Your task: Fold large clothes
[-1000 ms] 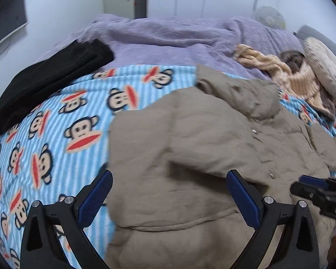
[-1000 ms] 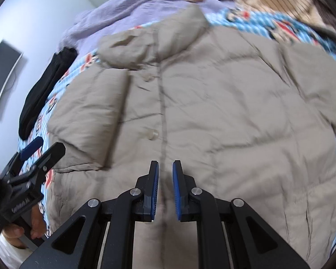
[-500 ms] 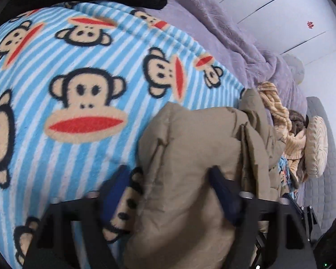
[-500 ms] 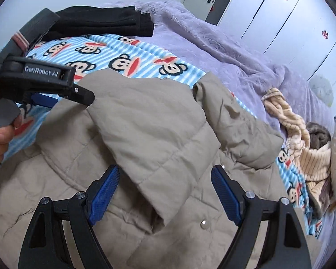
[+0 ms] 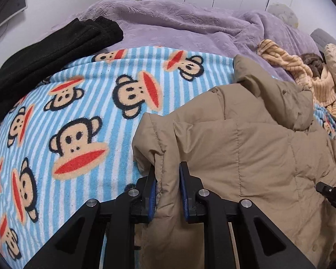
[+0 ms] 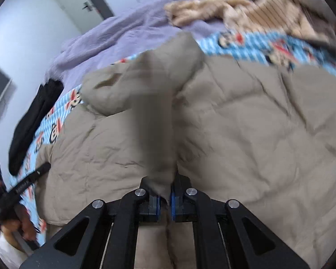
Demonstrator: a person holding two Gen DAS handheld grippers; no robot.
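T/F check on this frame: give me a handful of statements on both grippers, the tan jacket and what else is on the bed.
1. The left gripper has its jaws shut on the tan jacket. True.
2. The right gripper is open and empty. False: it pinches a fold of the jacket.
3. The black garment lies on top of the jacket. False: it lies apart, at the bed's far left.
4. The jacket lies on the monkey-print blanket. True.
5. The purple blanket covers the jacket. False: it lies beyond it.

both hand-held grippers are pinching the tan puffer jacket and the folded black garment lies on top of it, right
Not quite. The left hand-held gripper and right hand-held gripper do pinch the tan puffer jacket, but the left wrist view shows the folded black garment lying apart, on the monkey-print blanket.
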